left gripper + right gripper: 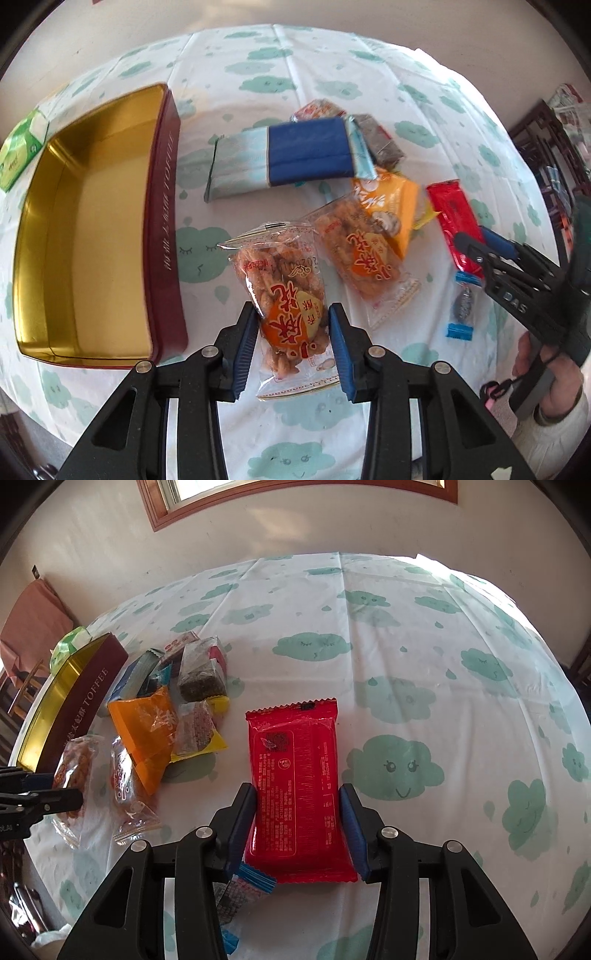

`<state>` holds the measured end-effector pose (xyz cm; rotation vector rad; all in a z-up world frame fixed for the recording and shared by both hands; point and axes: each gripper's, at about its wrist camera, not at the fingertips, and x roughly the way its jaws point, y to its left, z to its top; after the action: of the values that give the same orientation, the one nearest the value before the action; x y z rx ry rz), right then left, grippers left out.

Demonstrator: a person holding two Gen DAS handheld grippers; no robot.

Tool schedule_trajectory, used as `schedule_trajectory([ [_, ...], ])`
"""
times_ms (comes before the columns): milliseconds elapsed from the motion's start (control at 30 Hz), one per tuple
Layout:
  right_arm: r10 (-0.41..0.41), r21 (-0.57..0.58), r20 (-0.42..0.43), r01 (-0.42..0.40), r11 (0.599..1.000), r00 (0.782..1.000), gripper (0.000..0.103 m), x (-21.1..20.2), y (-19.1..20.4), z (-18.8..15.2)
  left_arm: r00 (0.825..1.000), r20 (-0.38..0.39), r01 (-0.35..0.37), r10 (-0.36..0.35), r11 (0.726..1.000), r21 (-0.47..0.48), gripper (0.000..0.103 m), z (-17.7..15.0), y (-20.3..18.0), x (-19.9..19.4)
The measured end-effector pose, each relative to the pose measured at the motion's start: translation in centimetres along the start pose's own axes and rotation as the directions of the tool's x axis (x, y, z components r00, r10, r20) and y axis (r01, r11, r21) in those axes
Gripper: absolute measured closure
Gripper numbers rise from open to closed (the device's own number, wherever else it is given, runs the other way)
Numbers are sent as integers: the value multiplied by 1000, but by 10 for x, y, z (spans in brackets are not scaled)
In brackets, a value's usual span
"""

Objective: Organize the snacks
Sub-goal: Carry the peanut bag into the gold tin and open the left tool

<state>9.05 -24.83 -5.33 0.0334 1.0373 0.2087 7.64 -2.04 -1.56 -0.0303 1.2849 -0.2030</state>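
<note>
Two grips: your left gripper point(291, 343) has its fingers clamped on the clear twist-snack pack point(286, 302); your right gripper point(297, 827) pinches the red packet point(297, 790) lying on the surface point(424, 664).
Tin: the gold-lined toffee tin point(88, 229) sits empty just left of the lifted pack — your likely drop point.
Pile: remaining snacks point(351, 173) wait beyond, clustered — reachable for either hand.

Left wrist view: rides the left gripper point(291, 343), looks steeply down, close over the table point(229, 74).
Right wrist view: rides the right gripper point(297, 827), looks down and forward to the wall point(92, 546).
Shared: snack pile point(369, 206), toffee tin point(162, 206), each other's gripper.
</note>
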Motion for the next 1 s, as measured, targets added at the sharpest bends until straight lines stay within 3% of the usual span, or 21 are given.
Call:
schedule_trajectory([
  [167,-12,-7,-27,12,1000,1000,54,2,3,3,995,99,-15,14,1000,6,68,6,22,-40],
  [300,-38,-18,-46,37,999,998,52,4,7,6,986,141,-87,94,995,-50,68,16,60,-52],
  [433,-74,-39,-65,72,997,995,50,8,13,9,977,128,-160,172,982,-96,68,21,101,-43],
  [633,-117,-55,-87,113,992,989,48,12,20,12,973,72,-210,217,973,-100,68,16,153,-22],
  [1000,-156,7,-83,157,988,984,58,11,22,15,977,40,-208,210,977,-47,68,-4,167,-4],
])
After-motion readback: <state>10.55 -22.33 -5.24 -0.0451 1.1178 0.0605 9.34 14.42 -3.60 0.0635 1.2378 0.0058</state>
